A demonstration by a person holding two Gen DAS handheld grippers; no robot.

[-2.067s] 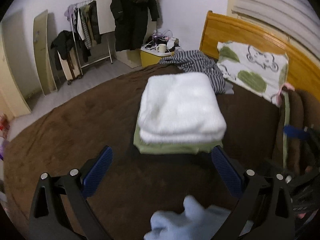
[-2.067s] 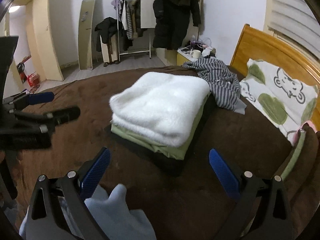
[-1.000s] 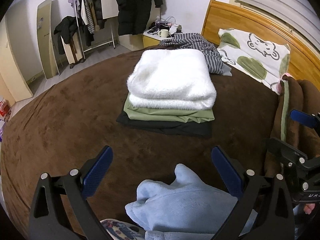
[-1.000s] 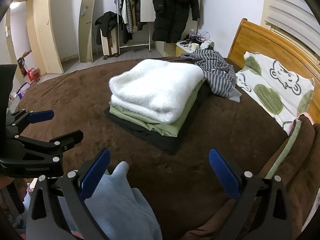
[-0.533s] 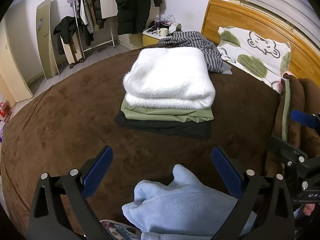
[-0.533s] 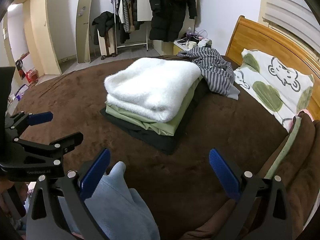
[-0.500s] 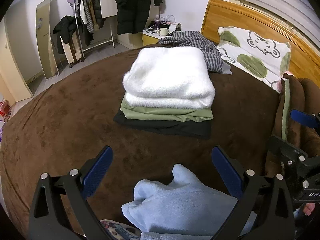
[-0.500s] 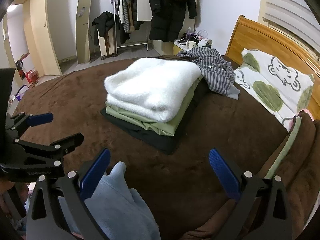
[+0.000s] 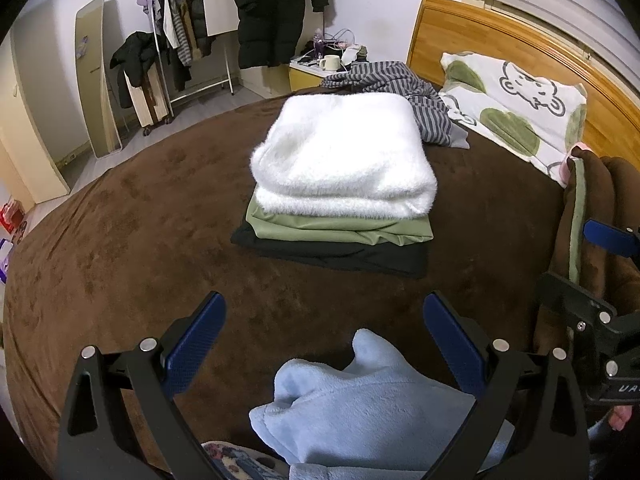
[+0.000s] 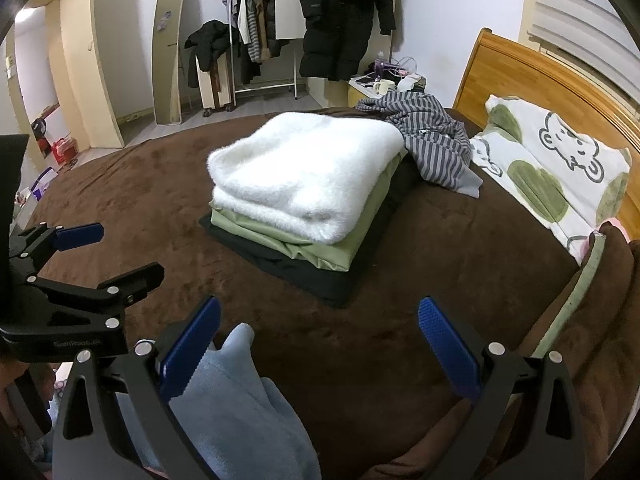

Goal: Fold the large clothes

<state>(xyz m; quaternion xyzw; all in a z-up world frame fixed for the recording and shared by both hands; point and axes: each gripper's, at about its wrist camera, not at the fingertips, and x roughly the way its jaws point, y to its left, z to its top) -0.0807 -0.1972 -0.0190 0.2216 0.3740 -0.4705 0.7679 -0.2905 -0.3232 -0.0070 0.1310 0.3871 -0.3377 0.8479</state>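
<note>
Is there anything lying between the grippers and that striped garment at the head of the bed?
Yes. The folded stack, white on top, sits on the brown bedspread directly between both open grippers and the striped garment.

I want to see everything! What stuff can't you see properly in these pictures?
- Light blue fleece: cut off by the bottom edge in both views.
- Black garment: mostly covered by the green garment and white blanket.
- Nightstand items: too small to name, except a mug.
</note>
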